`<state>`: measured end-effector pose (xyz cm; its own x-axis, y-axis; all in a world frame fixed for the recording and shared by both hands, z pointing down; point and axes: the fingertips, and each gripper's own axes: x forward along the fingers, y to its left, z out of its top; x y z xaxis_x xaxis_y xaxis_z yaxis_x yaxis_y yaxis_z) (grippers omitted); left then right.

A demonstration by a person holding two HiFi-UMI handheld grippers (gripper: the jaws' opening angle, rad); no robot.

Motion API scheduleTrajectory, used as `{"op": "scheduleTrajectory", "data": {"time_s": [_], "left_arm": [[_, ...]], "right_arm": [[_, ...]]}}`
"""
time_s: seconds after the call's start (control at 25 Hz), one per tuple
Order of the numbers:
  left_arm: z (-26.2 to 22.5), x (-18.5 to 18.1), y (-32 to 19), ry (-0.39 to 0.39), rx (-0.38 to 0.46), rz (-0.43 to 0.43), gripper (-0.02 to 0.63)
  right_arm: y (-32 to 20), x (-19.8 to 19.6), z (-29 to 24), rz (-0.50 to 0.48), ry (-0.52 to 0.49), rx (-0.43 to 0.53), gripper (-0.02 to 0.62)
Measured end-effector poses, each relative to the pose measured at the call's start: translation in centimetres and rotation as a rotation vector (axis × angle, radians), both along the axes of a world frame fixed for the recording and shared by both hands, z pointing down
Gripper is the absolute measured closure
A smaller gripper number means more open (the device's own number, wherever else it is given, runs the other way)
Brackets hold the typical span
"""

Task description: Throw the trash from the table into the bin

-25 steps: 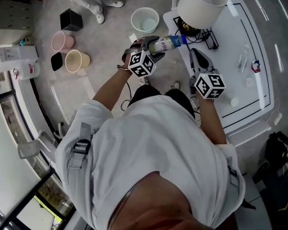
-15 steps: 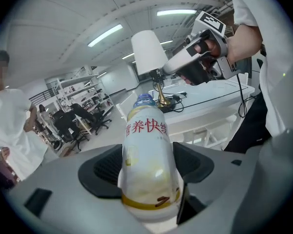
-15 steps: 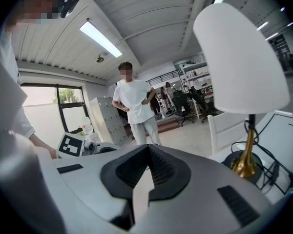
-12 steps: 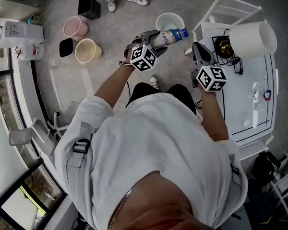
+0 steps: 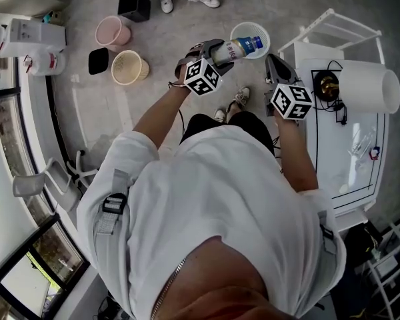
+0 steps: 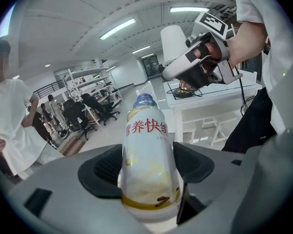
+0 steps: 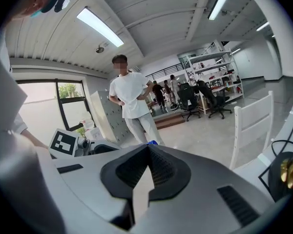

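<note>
My left gripper is shut on a white drink bottle with a blue cap and red print. In the left gripper view the bottle stands clamped between the dark pads, cap pointing away. In the head view its capped end hangs over the rim of a white mesh bin on the floor. My right gripper is shut with nothing between its jaws, just right of the bin and beside the white table. The right gripper view shows its pads pressed together.
Further bins stand on the floor at the left: a cream one, a pink one and two black ones. A white lamp lies on the table. A person stands ahead; a white chair is on the right.
I have turned away from the table toward the floor bins. Both grippers swung left with the bottle, whose cap now reaches over the white bin; the table has slid to the right edge.
</note>
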<state>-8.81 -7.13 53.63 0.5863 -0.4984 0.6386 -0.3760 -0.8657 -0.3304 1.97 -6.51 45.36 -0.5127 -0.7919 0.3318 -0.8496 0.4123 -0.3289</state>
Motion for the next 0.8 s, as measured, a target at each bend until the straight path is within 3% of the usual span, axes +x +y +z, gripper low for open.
{"op": "scheduleTrajectory", "data": {"time_s": [0.48,0.8], "left_arm": [[5.5,2.2,-8.5,-0.095,-0.108,0.010,0.267],[11.5,3.7,-13.1,-0.140,-0.180,0.064,0.267]], "right_arm": [[-9.5,1.6,6.4,0.012,-0.007,-0.114,0.604],[-13.3,2.1,13.2,0.046,0.037,-0.207,0.604]]}}
